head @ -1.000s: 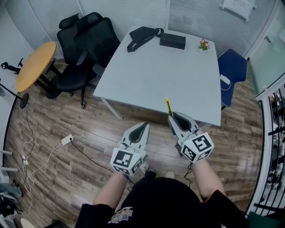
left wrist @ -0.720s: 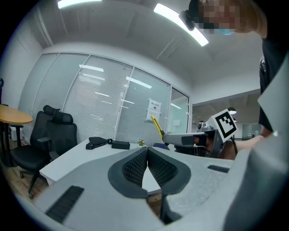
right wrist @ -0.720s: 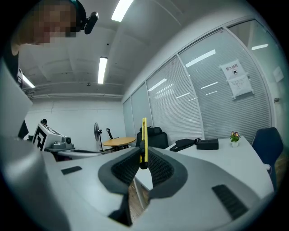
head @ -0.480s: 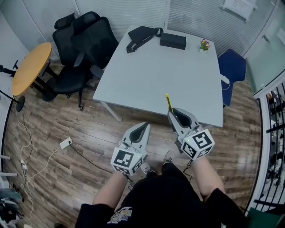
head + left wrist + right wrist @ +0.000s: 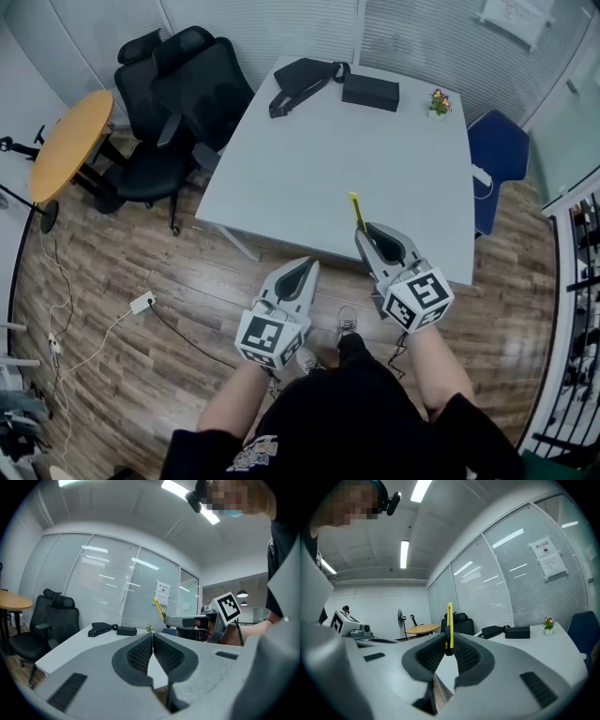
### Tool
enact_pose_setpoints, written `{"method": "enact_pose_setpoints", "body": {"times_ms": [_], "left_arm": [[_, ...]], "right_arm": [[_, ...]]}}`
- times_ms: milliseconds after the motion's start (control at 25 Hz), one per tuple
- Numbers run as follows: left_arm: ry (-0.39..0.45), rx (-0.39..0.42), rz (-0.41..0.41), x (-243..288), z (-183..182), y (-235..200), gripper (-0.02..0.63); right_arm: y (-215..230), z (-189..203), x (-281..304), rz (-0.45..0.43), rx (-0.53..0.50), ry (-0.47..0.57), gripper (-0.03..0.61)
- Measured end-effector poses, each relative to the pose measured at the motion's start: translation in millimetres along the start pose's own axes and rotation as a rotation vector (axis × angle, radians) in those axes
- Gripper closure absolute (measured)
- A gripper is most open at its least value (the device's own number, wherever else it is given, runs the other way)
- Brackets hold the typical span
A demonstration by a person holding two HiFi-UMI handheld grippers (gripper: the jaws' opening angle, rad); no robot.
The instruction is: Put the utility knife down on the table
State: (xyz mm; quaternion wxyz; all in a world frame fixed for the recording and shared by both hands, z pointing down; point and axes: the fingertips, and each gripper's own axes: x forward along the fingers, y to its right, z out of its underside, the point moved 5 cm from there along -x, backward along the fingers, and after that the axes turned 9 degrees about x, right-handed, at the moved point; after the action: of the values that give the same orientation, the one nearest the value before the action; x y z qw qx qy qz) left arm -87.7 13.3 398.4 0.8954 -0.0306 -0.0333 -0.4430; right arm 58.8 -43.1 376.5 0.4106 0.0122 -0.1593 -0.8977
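A slim yellow utility knife (image 5: pixel 356 211) sticks up out of my right gripper (image 5: pixel 366 232), whose jaws are shut on its lower end; it hangs over the near edge of the white table (image 5: pixel 328 159). In the right gripper view the utility knife (image 5: pixel 449 625) stands upright between the pads. My left gripper (image 5: pixel 305 267) hovers over the wooden floor just short of the table, jaws shut with nothing between them. From the left gripper view the utility knife (image 5: pixel 159 607) and the right gripper (image 5: pixel 165 619) show to the right.
At the table's far end lie a black bag (image 5: pixel 305 80), a black box (image 5: pixel 370 92) and a small flower pot (image 5: pixel 437 101). Black office chairs (image 5: pixel 173 103) and a round wooden table (image 5: pixel 70 141) stand left; a blue chair (image 5: pixel 497 155) stands right. Cables (image 5: pixel 103 319) cross the floor.
The view has shifted slightly toward the table. Both grippers keep their poses, the knife still held upright by the right one.
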Motion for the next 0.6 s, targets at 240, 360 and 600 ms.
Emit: {"method": "enact_pose_setpoints", "body": {"times_ms": [240, 360, 600], "left_arm": [[-0.016, 0.000, -0.023, 38, -2, -6, 0.607], [-0.030, -0.002, -0.032, 56, 1, -8, 0.607], [-0.039, -0.002, -0.059, 90, 1, -9, 0.607]], "right_arm": [[41, -10, 21, -0.026, 0.018, -0.008, 0.522], [61, -10, 31, -0.038, 0.029, -0.017, 0.522], [97, -14, 46, -0.065, 0.046, -0.037, 0.522]]}}
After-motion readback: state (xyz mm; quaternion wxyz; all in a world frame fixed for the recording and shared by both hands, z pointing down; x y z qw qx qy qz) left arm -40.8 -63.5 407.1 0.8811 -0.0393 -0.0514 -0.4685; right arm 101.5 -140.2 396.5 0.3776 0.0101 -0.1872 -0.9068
